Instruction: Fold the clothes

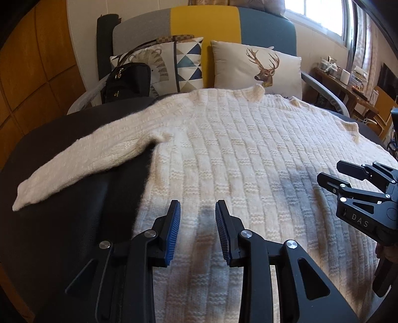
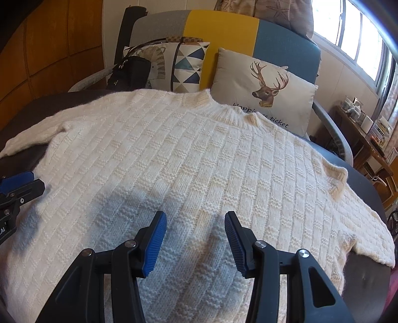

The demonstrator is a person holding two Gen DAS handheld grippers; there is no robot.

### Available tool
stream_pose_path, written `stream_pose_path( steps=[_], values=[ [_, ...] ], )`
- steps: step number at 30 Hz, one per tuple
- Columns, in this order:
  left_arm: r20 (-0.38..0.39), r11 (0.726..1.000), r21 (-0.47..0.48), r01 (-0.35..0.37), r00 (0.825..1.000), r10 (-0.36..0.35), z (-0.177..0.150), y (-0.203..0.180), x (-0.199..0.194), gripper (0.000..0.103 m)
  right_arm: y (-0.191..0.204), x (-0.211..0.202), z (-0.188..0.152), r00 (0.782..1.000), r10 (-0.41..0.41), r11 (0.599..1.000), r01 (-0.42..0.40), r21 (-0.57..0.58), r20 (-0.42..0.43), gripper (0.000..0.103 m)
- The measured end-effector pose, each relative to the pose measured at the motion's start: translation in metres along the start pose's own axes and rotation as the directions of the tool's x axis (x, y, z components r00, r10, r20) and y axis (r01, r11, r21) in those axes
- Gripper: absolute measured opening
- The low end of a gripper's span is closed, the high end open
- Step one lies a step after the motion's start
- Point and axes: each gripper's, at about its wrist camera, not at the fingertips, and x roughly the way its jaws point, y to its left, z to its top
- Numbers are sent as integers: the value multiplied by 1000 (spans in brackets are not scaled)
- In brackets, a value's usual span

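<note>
A cream knitted sweater (image 1: 236, 154) (image 2: 189, 154) lies spread flat on a dark round table (image 1: 62, 223) (image 2: 368, 280), collar at the far edge. Its left sleeve (image 1: 82, 159) stretches out across the dark surface; the right sleeve (image 2: 368, 233) reaches the table's right edge. My left gripper (image 1: 196, 211) hovers open over the lower left of the sweater's body, nothing between its blue pads. My right gripper (image 2: 195, 218) hovers open over the lower middle of the body, also holding nothing. In the left wrist view the right gripper (image 1: 330, 174) shows at the right edge.
Behind the table stands a grey, yellow and blue sofa (image 1: 204, 22) with a deer cushion (image 1: 258, 67), a triangle-patterned cushion (image 1: 189, 64) and a black bag (image 1: 126, 82). A wooden side table (image 2: 365, 134) with small items is at the right under the window.
</note>
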Motion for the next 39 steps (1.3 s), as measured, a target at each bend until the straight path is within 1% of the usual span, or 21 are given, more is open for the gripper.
stream_pose_path(
  steps=[5, 6, 8, 10, 12, 14, 18, 20, 21, 23, 24, 26, 29, 30, 32, 33, 34, 35, 37, 38, 39],
  values=[
    [-59, 1000, 18, -23, 998, 24, -5, -5, 20, 32, -8, 4, -5, 1000, -12, 1000, 12, 13, -14, 49],
    [-53, 1000, 17, -25, 998, 26, -5, -5, 20, 33, -11, 7, -8, 1000, -15, 1000, 16, 16, -27, 49],
    [-46, 1000, 12, -19, 999, 19, -3, -4, 18, 33, -22, 10, -14, 999, 15, 999, -13, 48, -35, 49],
    [-13, 1000, -2, 2, 1000, -2, 6, -3, 13, 33, -34, 9, -15, 999, 30, 996, -27, 83, -42, 49],
    [20, 1000, -11, 17, 1000, -17, 19, -3, 9, 33, -45, 2, -11, 999, 27, 994, -24, 110, -24, 49],
    [27, 1000, 1, 8, 1000, -8, 29, -8, 16, 33, -57, -2, -3, 1000, 12, 993, -11, 119, -7, 49],
    [-38, 998, 52, -42, 998, 44, 32, -14, 49, 33, -87, 13, 4, 999, -31, 988, 37, 151, -41, 49],
    [-36, 999, 47, -27, 999, 28, 26, -9, 55, 34, -103, 24, -3, 995, -55, 984, 69, 167, -82, 49],
    [-37, 999, 40, -15, 999, 16, 24, -6, 56, 35, -113, 24, -7, 997, -31, 980, 45, 193, -76, 49],
    [-14, 1000, 19, 14, 1000, -14, 34, -2, 54, 35, -125, 21, -8, 996, -43, 974, 61, 220, -83, 49],
    [3, 1000, 10, 27, 1000, -27, 41, -1, 52, 35, -130, 19, -5, 997, -39, 971, 55, 234, -73, 49],
    [38, 999, -7, 53, 998, -53, 56, 1, 49, 35, -136, 13, 9, 1000, 4, 967, 2, 256, -23, 49],
    [45, 999, 3, 53, 998, -54, 86, -4, 64, 35, -128, 23, 41, 1000, 8, 982, -8, 189, -1, 49],
    [33, 999, 10, 39, 999, -40, 94, -5, 73, 35, -126, 30, 49, 1000, 2, 986, -1, 167, -4, 49],
    [-25, 999, 31, -21, 999, 22, 105, -2, 100, 35, -121, 49, 61, 999, -24, 991, 28, 129, -32, 49],
    [-42, 999, 34, -40, 998, 41, 108, 0, 109, 35, -122, 59, 62, 997, -43, 992, 50, 117, -61, 48],
    [-43, 999, 25, -40, 998, 41, 109, 5, 111, 36, -127, 71, 59, 992, -68, 991, 80, 111, -104, 48],
    [-45, 999, 15, -40, 998, 41, 110, 10, 113, 36, -133, 77, 56, 991, -68, 990, 82, 117, -118, 49],
    [-40, 999, -5, -38, 998, 38, 114, 18, 116, 36, -141, 74, 54, 991, -71, 989, 85, 123, -111, 49],
    [-22, 1000, -17, -18, 1000, 17, 119, 18, 114, 36, -143, 72, 57, 993, -76, 989, 87, 120, -95, 49],
    [-5, 1000, -22, 15, 1000, -15, 127, 16, 113, 36, -143, 69, 64, 997, -53, 991, 60, 123, -62, 49]
  ],
)
